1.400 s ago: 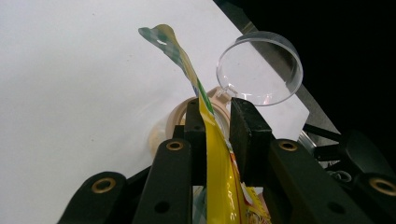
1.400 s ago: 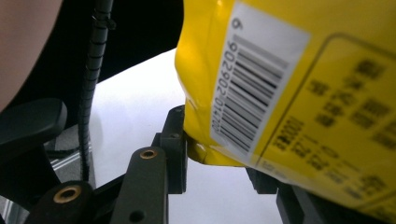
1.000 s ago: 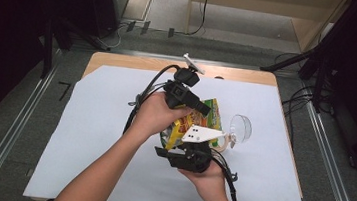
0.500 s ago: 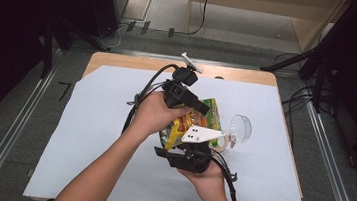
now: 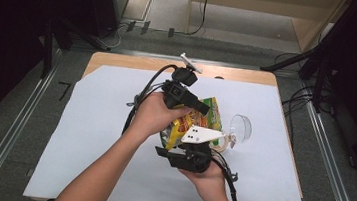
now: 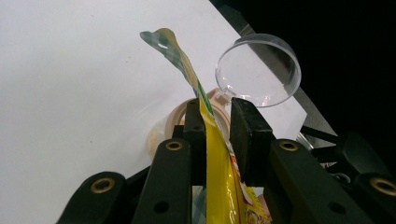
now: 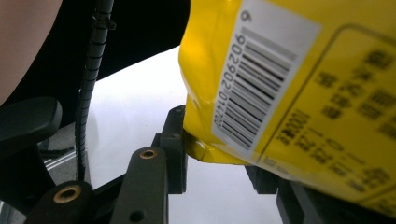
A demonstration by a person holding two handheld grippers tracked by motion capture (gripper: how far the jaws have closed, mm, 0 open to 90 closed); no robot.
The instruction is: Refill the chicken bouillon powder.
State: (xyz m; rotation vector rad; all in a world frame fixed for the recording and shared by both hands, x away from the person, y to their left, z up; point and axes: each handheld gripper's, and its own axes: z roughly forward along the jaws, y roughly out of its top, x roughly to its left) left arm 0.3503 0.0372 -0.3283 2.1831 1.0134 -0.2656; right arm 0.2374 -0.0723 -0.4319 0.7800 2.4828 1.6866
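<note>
**Entry: yellow snack bag held between two grippers above an open jar**

Step in hand (judged): the bag is being gripped at two places, most likely to pull it open or tip its contents into the jar beneath. The next move calls for a firm pinch on both sides and a steady pull apart or a tilt over the jar mouth, without knocking the jar or its lid.

1. Right gripper (image 5: 197,145). Nearest the person, coming in from the bottom of the high view, with a white three-cornered plate on top. In the right gripper view one black jaw stands against the lower corner of the bag (image 7: 289,79), by the barcode; the other jaw is mostly hidden under the bag. The bag sits between the jaws, which are partly spread. Whether the pads press on it cannot be told.

2. Left gripper (image 5: 204,109). Held just beyond, above the bag. In the left gripper view its jaws stand a little apart with the bag's thin top seam rising between them; the seam lies against the left jaw, and a narrow gap shows on the right side. A true pinch cannot be confirmed.

3. Bag (image 5: 192,122). Yellow and green, raised off the table between both grippers, over the jar.

4. Jar (image 6: 168,123). Beige, round mouth, standing on the white sheet (image 5: 87,136) directly below the bag.

5. Lid (image 5: 240,128). Clear, round, hinged open beside the jar, on the far right of the group.
</note>
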